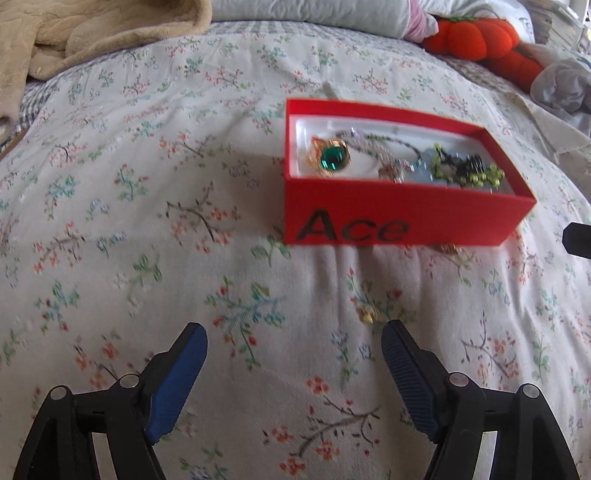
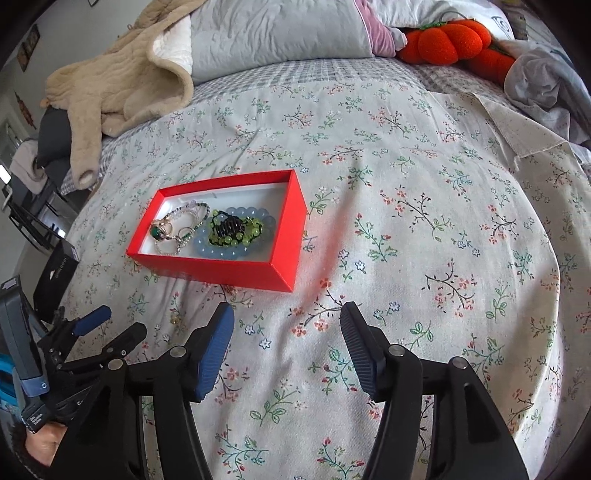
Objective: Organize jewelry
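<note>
A red box [image 1: 399, 218] marked "Ace" lies on the floral bedspread, also in the right wrist view [image 2: 236, 267]. Inside lie a gold ring with a green stone [image 1: 330, 158] [image 2: 159, 232], thin bead strands [image 1: 373, 146] [image 2: 184, 218], a green-and-black beaded piece [image 1: 465, 170] [image 2: 232, 229] and a pale blue bead bracelet [image 2: 255, 218]. A small gold piece [image 1: 367, 314] lies on the bedspread in front of the box, just ahead of my left gripper [image 1: 293, 343], which is open and empty. My right gripper [image 2: 287, 325] is open and empty, right of the box. The left gripper shows in the right wrist view [image 2: 99, 325].
A beige blanket [image 2: 122, 88], grey pillows [image 2: 273, 33] and orange pumpkin plush [image 2: 450, 40] lie at the head of the bed. A crumpled grey cloth [image 2: 543, 85] lies at the far right. A black box [image 2: 55, 273] sits at the bed's left edge.
</note>
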